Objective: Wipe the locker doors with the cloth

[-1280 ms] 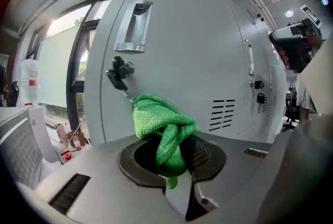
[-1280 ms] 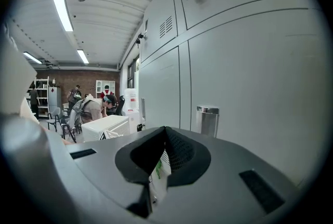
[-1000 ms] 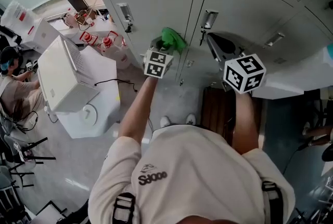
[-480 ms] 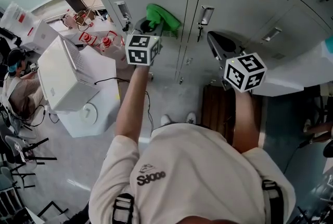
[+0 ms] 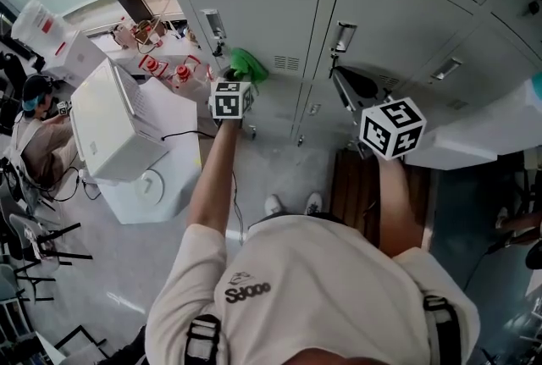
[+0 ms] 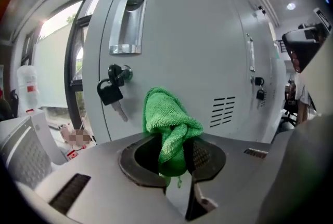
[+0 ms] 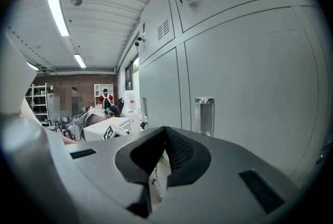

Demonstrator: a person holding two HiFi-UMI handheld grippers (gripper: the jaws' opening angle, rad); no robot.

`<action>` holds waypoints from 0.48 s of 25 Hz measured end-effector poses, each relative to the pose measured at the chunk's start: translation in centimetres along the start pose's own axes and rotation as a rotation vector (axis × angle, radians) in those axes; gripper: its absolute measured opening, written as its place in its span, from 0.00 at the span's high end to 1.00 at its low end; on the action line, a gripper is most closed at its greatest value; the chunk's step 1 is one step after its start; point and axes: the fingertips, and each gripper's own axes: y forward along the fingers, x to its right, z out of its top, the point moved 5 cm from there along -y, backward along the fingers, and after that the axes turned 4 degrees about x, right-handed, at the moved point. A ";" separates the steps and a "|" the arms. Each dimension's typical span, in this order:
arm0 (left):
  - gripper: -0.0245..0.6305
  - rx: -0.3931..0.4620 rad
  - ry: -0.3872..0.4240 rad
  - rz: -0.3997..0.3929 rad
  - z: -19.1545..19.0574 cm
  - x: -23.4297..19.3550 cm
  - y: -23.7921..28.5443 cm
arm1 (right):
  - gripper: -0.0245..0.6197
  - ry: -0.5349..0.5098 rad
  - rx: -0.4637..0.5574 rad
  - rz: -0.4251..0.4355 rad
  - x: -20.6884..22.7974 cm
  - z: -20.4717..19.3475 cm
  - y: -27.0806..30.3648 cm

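One bunched green microfibre cloth [image 6: 169, 124] pinched in the left gripper [image 6: 174, 147], long axis along the jaws, free end toward the grey metal locker door [image 6: 182, 36]. Door contact unclear; cloth's tail hidden between jaws. Empty right gripper [image 7: 161, 153] has jaws closed together.

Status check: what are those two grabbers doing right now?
Left gripper shut on green cloth, by locker door. Right gripper shut, empty. Padlock hangs beside cloth.

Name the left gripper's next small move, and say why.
Probably press the green cloth forward onto the locker door and sweep toward the vent slots: the left gripper is clamped on it, seemingly just short of the door.
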 end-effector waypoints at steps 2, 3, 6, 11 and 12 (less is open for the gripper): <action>0.84 0.010 0.015 -0.017 -0.4 0.2 -0.2 | 0.95 0.013 -0.006 -0.003 0.4 -0.3 0.3; 0.84 0.024 0.011 -0.026 -0.2 0.3 -0.6 | 0.95 0.014 -0.008 -0.003 0.5 -0.3 0.5; 0.84 0.100 0.023 -0.048 1.9 0.8 -2.4 | 0.95 0.004 0.001 -0.011 0.8 0.1 1.1; 0.84 0.266 0.118 -0.067 8.8 1.8 -6.2 | 0.95 -0.021 0.047 -0.001 1.2 2.2 2.1; 0.84 0.299 0.131 -0.073 10.4 2.0 -7.0 | 0.95 -0.036 0.054 -0.001 1.2 2.7 2.3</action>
